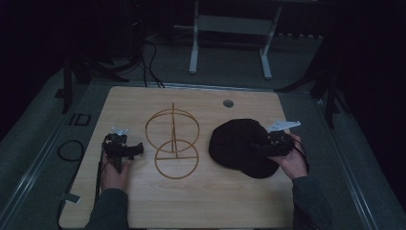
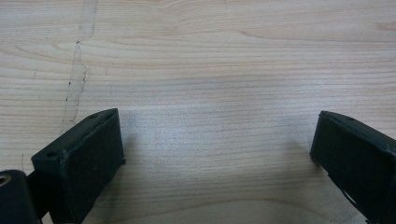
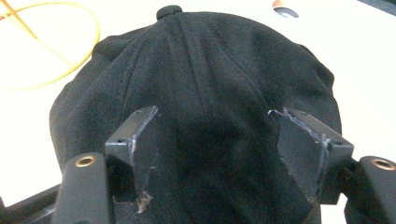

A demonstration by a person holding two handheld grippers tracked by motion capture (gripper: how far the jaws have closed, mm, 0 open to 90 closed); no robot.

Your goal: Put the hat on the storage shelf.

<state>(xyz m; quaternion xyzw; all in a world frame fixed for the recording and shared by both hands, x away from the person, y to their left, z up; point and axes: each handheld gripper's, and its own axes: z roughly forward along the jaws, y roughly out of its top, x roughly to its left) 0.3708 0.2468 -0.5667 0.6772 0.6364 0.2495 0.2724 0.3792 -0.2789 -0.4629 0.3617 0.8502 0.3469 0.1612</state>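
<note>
The right gripper [image 3: 212,154] sits over the near side of a black cap [image 3: 201,84]. Its jaws are spread apart, one on each side of the cloth, and they do not pinch it. The left gripper [image 2: 215,149] is spread wide too, with just bare wood between its jaws.

The big wooden table [image 1: 201,206] holds everything. The black cap [image 1: 239,143] lies on the right part of the table, its top up and its little button [image 3: 169,11] on the far side from the right gripper [image 1: 261,147]. A yellow wire stand [image 1: 172,143] made of two rings rests in the middle, just beside the cap. The left gripper [image 1: 136,148] is on the other side of the stand, near it. A small round hole [image 1: 228,103] is by the table's far edge.
</note>
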